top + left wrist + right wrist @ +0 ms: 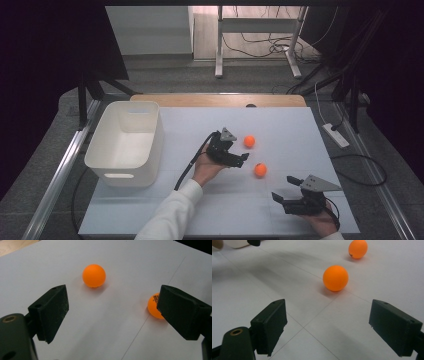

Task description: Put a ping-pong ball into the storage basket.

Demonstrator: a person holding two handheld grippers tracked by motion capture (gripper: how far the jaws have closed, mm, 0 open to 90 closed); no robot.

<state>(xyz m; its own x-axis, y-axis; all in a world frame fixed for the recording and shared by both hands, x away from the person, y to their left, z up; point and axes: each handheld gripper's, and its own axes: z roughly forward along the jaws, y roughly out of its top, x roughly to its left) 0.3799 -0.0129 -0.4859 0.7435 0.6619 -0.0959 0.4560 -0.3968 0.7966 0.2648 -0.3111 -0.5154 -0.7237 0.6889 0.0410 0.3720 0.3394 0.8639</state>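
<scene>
Two orange balls lie on the white table sheet, one farther back (249, 141) and one nearer (260, 170). My left gripper (239, 159) is open and empty just left of them, jaws pointing right. In the left gripper view one ball (94, 275) rests ahead between the jaws, and a printed ball (153, 308) is partly hidden behind the right jaw. My right gripper (284, 189) is open and empty at the front right. In the right gripper view a ball (335, 278) sits ahead of the jaws, with the other ball (358, 249) beyond it.
A white plastic bin (125, 142) stands at the left of the table. The table's wooden edge (215, 100) runs along the back. A power strip (336, 135) and cables lie on the floor to the right. A sleeved forearm (172, 215) reaches in from the bottom.
</scene>
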